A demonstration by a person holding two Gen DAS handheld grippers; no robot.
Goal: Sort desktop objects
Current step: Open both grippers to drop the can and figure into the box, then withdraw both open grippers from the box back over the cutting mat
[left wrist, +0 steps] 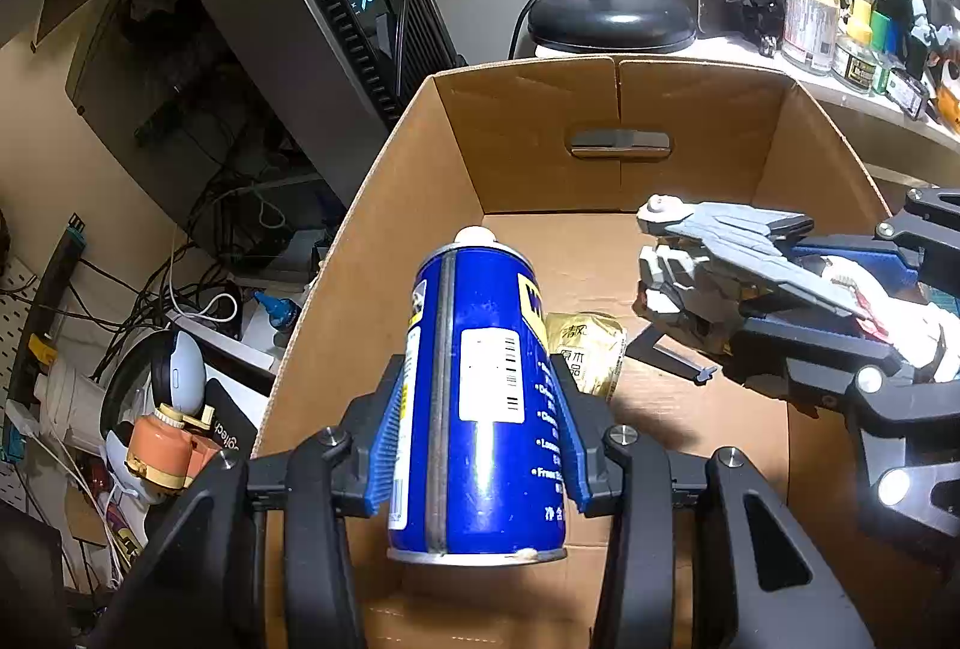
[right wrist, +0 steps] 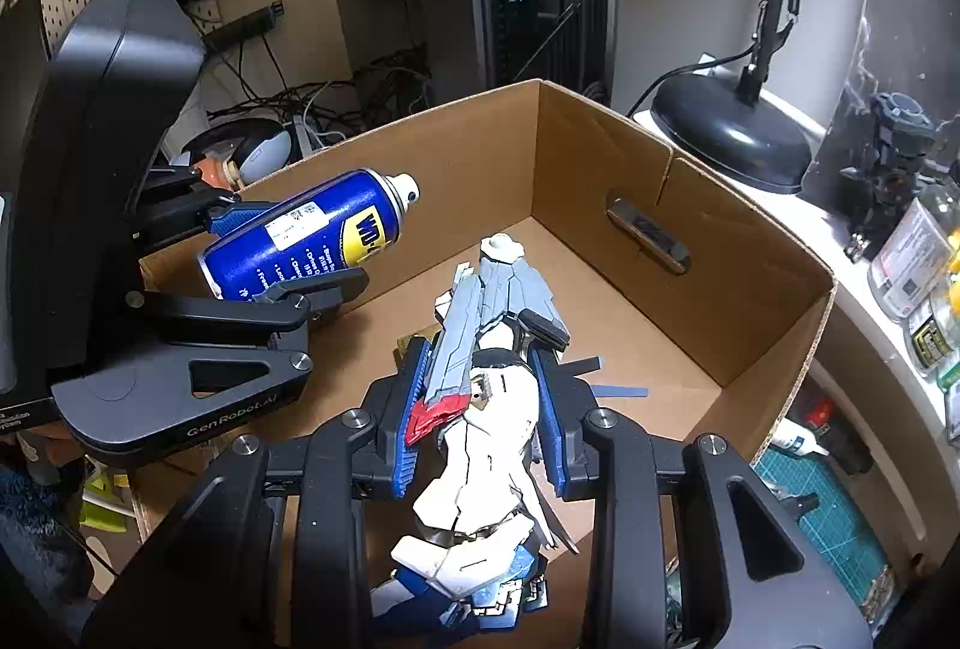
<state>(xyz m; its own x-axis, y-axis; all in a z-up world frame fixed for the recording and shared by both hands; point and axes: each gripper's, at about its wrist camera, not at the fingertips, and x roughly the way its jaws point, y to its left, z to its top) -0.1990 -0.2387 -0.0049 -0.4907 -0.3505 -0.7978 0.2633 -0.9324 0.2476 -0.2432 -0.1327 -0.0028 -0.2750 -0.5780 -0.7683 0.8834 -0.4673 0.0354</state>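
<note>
My left gripper [left wrist: 477,409] is shut on a blue WD-40 spray can [left wrist: 480,397], held over the open cardboard box [left wrist: 420,181]; the can also shows in the right wrist view [right wrist: 312,235], tilted with its white nozzle up and to the right. My right gripper [right wrist: 486,397] is shut on a white, grey and blue robot model [right wrist: 492,367], held inside the box above its floor; the model also shows in the left wrist view [left wrist: 732,265]. A gold foil packet [left wrist: 585,349] lies on the box floor.
A computer tower [left wrist: 288,19] stands behind the box on the left, with tangled cables [left wrist: 180,289] below it. A black lamp base [left wrist: 612,16] sits behind the box. Bottles and figures [left wrist: 840,13] line the shelf on the right. A green cutting mat [right wrist: 840,517] lies right of the box.
</note>
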